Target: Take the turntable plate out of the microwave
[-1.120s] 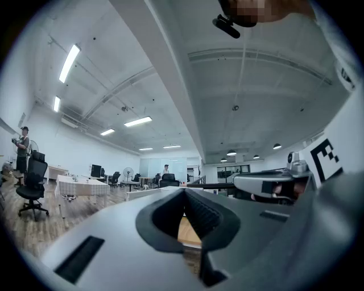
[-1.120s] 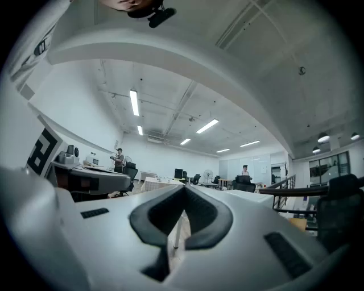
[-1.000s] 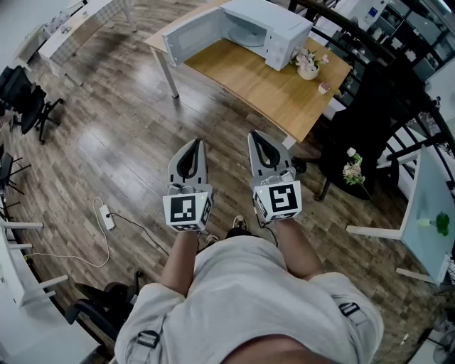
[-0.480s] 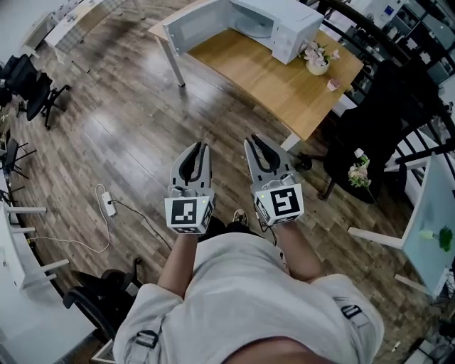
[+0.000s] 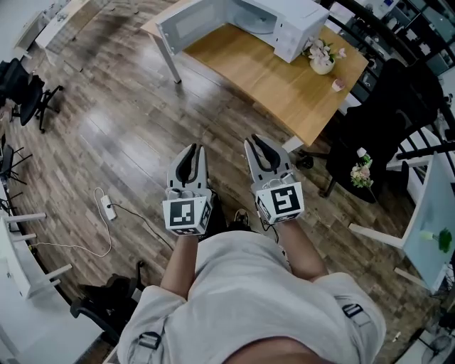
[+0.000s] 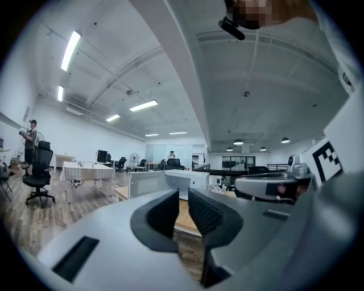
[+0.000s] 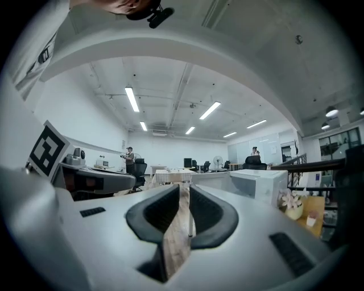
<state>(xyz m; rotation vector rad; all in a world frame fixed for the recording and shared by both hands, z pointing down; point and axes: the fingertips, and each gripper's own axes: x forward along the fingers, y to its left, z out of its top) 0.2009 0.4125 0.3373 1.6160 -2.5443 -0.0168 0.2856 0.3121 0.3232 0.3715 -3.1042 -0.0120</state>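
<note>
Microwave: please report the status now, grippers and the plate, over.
Left gripper and right gripper empty, jaws just opened slightly. Microwave far ahead on table, door open; plate hard to make out. Power strip on floor, left of path.

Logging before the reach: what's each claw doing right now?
Left claw: slightly open, just been opening, nothing between.
Right claw: slightly open, just been opening, nothing between.

White microwave (image 5: pixel 295 21) upright on wooden table (image 5: pixel 284 78), door (image 5: pixel 188 25) swung open; turntable plate inside indiscernible.
</note>
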